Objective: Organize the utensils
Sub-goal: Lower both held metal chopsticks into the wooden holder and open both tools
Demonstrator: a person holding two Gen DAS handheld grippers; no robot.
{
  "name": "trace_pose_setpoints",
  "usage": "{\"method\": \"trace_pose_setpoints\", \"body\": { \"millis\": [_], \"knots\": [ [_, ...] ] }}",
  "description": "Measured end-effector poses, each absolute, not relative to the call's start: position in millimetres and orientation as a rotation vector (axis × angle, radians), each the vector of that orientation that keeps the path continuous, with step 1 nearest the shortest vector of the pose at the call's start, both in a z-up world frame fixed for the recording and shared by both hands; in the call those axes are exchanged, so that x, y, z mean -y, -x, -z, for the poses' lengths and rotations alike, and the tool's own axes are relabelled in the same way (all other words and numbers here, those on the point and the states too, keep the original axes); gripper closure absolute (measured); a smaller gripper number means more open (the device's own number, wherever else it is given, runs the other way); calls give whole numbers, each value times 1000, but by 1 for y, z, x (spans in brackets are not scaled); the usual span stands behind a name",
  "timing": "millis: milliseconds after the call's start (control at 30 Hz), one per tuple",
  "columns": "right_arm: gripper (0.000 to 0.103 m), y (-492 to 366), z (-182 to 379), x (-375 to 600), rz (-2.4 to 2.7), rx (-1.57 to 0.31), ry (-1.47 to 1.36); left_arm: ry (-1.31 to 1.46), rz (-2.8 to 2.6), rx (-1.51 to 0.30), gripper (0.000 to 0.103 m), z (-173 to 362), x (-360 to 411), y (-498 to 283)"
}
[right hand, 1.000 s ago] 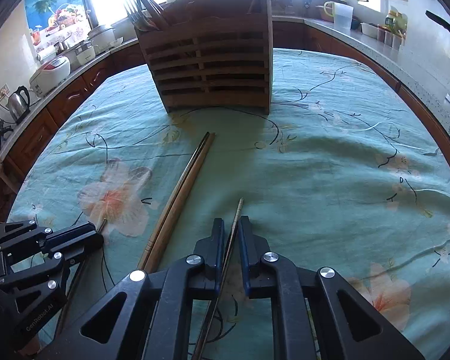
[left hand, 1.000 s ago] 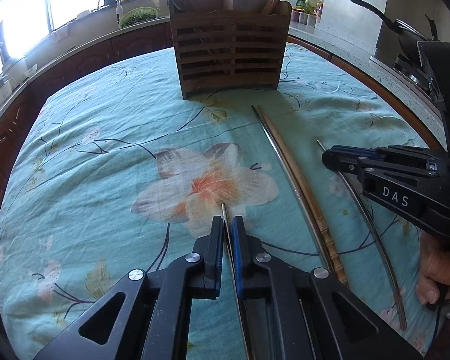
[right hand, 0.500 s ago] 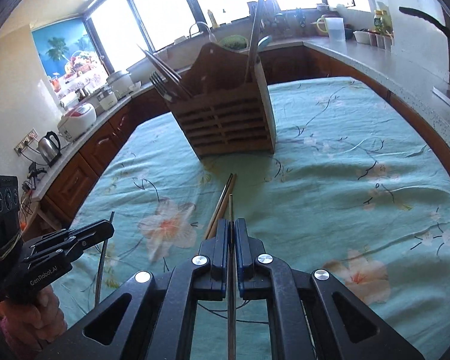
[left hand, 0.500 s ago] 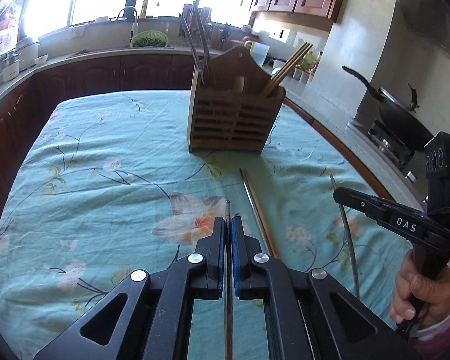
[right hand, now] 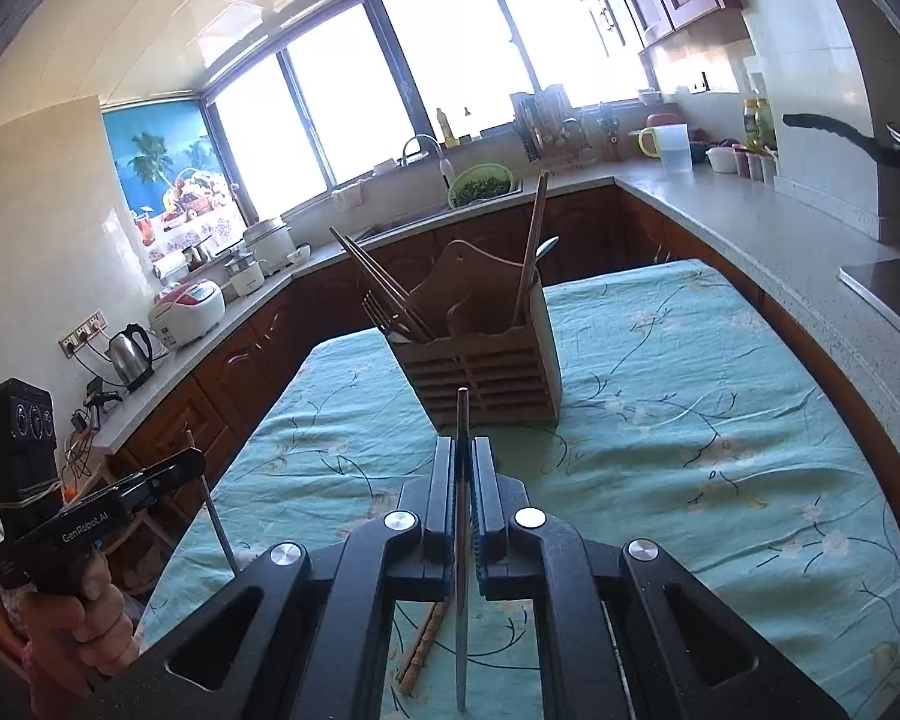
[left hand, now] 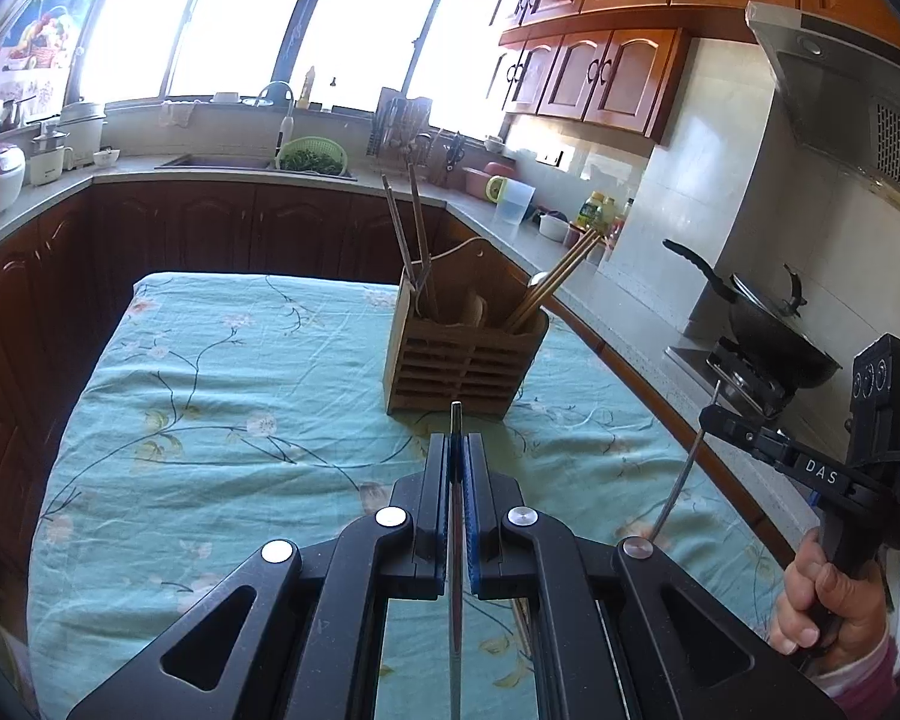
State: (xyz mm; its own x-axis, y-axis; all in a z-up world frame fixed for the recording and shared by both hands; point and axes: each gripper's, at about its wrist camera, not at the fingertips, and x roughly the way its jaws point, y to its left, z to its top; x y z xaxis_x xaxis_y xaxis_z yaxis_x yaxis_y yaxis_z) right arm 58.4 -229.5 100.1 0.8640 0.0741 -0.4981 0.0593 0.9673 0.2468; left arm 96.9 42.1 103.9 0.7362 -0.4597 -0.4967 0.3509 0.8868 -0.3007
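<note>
A slatted wooden utensil holder (left hand: 465,363) stands on the floral cloth and holds chopsticks, forks and a spoon; it also shows in the right wrist view (right hand: 486,369). My left gripper (left hand: 457,450) is shut on a metal chopstick (left hand: 455,420), raised above the table and pointing at the holder. My right gripper (right hand: 463,453) is shut on another metal chopstick (right hand: 462,414), also raised. A wooden chopstick (right hand: 421,645) lies on the cloth below my right gripper. Each gripper shows in the other's view, the right one (left hand: 711,414) and the left one (right hand: 192,459).
The table with the teal floral cloth (left hand: 210,408) is ringed by kitchen counters. A wok (left hand: 768,330) sits on the stove at the right. A kettle (right hand: 131,351) and rice cookers (right hand: 189,309) stand on the left counter. A sink with a green colander (left hand: 312,159) is behind.
Both grippers have lifted their metal chopsticks off the cloth and risen well above the table. The views now look down on the holder from farther back.
</note>
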Motion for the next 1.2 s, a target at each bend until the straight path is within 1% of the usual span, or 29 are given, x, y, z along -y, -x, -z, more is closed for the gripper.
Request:
{"method": "trace_pose_setpoints", "body": {
  "millis": [300,700,900,1200],
  "knots": [
    [98,-64,-109,237,-5,-508,-259,202,440,-564,101,-109,-47,-100],
    [98,-80,-119,246,6,-477,-271,229,425,-526,101,-121,-49,-124],
    [98,-97,-133,255,20,-447,-273,245,424,-460,101,-139,-48,-143],
    [98,-134,-178,268,54,-330,-265,323,423,-322,101,-173,-45,-193]
  ]
}}
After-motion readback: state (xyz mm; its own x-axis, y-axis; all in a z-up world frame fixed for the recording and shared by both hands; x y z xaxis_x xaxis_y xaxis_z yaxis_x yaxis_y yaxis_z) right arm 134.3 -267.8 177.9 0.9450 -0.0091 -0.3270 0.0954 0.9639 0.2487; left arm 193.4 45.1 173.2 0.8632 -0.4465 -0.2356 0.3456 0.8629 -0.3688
